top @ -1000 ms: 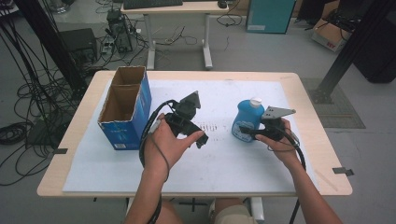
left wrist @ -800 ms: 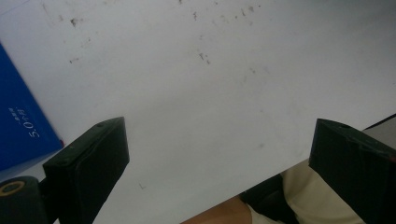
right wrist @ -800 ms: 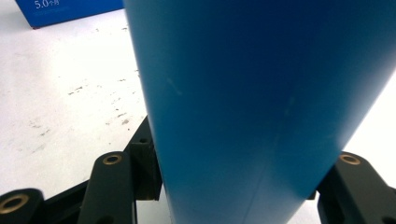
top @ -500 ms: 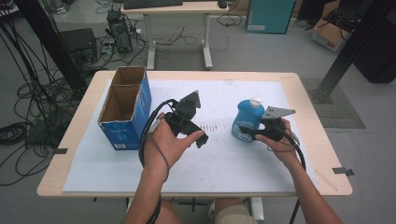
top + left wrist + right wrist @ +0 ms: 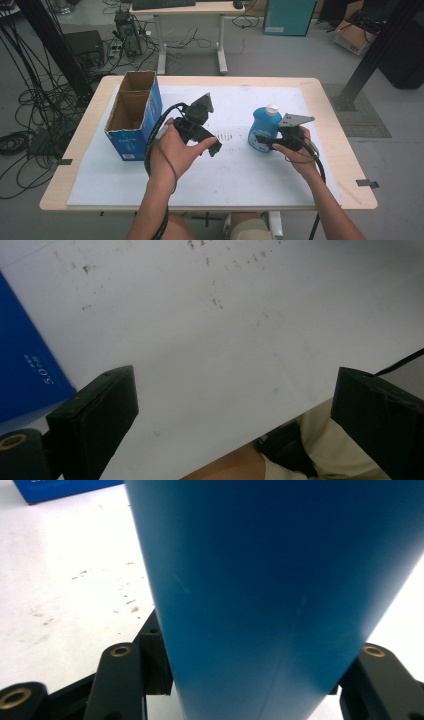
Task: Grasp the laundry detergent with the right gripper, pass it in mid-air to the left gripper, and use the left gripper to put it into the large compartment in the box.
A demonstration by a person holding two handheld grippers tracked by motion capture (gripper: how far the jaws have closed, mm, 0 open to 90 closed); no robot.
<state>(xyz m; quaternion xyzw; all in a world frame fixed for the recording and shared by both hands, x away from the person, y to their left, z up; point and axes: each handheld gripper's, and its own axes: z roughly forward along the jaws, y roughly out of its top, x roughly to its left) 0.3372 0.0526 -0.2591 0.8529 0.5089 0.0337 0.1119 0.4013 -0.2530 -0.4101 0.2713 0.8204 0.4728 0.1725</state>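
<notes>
A white sheet (image 5: 210,175) covers most of a pale wooden table (image 5: 75,150), and it carries a patch of small dark specks just left of the blue bottle (image 5: 264,129). Nearest the person, the left gripper (image 5: 207,142) is held above the sheet, well left of the bottle; in the left gripper view its jaws stand wide apart with nothing between them. The right gripper (image 5: 267,142) sits at the bottle's lower body, on its right side. In the right gripper view the bottle's blue wall rises between the jaws, one on each side of it, so the gripper holds the bottle. The bottle stands upright on the sheet with a white cap (image 5: 271,108). Farther left of the bottle stands an open cardboard box (image 5: 132,115) with blue sides; white print on it cannot be read except for what looks like "5.0" in the left gripper view. Beyond the bottle, past the table's far edge, lie a grey floor, loose cables (image 5: 30,95), a desk (image 5: 190,7) and a teal cabinet (image 5: 287,17).
</notes>
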